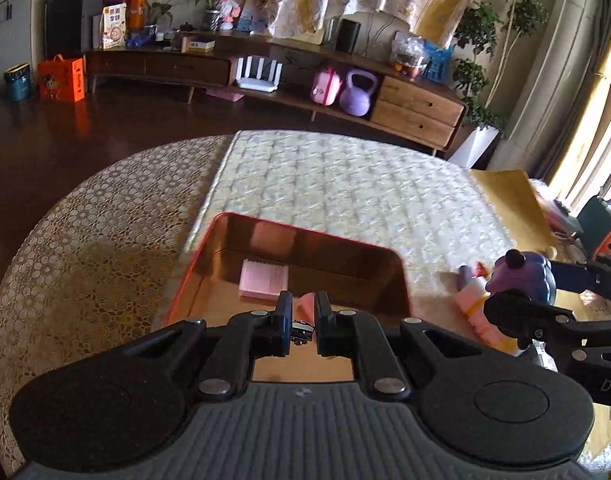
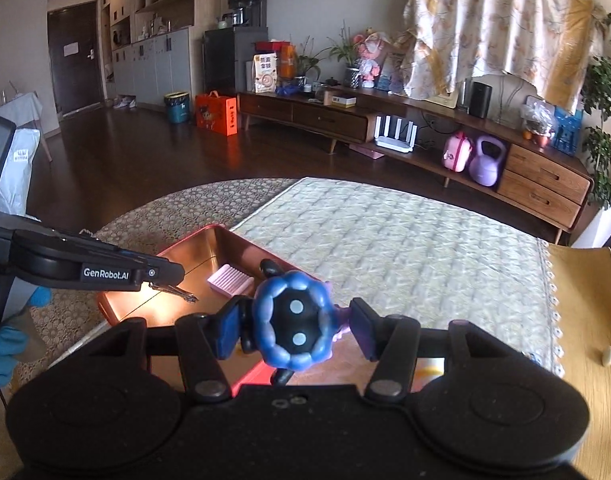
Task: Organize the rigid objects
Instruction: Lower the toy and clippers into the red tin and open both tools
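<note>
A shiny red tin box [image 1: 397, 276] lies open on the table, with a pink ridged pad [image 1: 263, 280] inside. My left gripper [image 1: 303, 312] hovers over the tin's near side and is shut on a small silvery metal piece [image 1: 301, 330]. From the right wrist view, that gripper [image 2: 173, 274] reaches in from the left with the metal piece [image 2: 175, 292] hanging over the tin [image 2: 209, 240]. My right gripper [image 2: 293, 330] is shut on a blue lobed toy figure [image 2: 291, 328] with a black face, just right of the tin. In the left wrist view the same toy [image 1: 521, 276] shows at the right edge.
The round table wears a lace cloth [image 1: 85, 248] with a quilted mat [image 1: 345, 184] over it. A pink and yellow packet [image 1: 477, 312] and a purple bit [image 1: 463, 272] lie right of the tin. A small white object [image 2: 607, 356] rests on the yellow cloth. A blue-gloved hand [image 2: 1, 344] holds the left gripper.
</note>
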### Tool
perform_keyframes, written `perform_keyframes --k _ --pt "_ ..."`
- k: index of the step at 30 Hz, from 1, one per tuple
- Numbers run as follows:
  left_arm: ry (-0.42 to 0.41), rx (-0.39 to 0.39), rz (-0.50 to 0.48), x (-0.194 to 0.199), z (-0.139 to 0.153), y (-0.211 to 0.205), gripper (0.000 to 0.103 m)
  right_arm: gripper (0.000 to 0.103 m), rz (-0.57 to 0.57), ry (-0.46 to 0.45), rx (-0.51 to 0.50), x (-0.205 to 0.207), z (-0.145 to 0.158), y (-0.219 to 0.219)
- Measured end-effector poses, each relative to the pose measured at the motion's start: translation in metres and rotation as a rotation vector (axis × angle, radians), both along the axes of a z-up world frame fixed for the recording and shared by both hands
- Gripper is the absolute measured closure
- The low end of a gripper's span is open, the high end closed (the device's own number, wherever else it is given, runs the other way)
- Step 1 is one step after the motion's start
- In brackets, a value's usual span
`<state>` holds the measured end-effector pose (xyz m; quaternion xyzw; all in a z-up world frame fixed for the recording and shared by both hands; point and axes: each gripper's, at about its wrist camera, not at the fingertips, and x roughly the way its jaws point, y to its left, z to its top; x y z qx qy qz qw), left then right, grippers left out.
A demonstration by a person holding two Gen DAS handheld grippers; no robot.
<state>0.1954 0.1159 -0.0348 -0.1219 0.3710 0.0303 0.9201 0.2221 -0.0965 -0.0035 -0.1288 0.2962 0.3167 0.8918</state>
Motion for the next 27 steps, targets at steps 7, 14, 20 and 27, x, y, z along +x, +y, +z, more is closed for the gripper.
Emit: perform_keyframes --k 7,14,20,27 --pt "0.049 0.025 0.016 0.022 -0.026 0.02 0.092 0.047 0.016 0.008 -0.051 0.029 -0.026 0.042" --pt "0.075 0.041 0.017 0.043 -0.04 0.03 0.092 0.047 0.048 0.028 -0.123 0.047 -0.055 0.077" --pt "0.082 0.063 0.013 0.059 -0.046 0.032 0.092 0.047 0.057 0.024 -0.171 0.053 -0.071 0.094" --pt "0.095 0.066 0.018 0.069 -0.051 0.033 0.092 0.047 0.048 0.025 -0.2 0.057 -0.083 0.101"
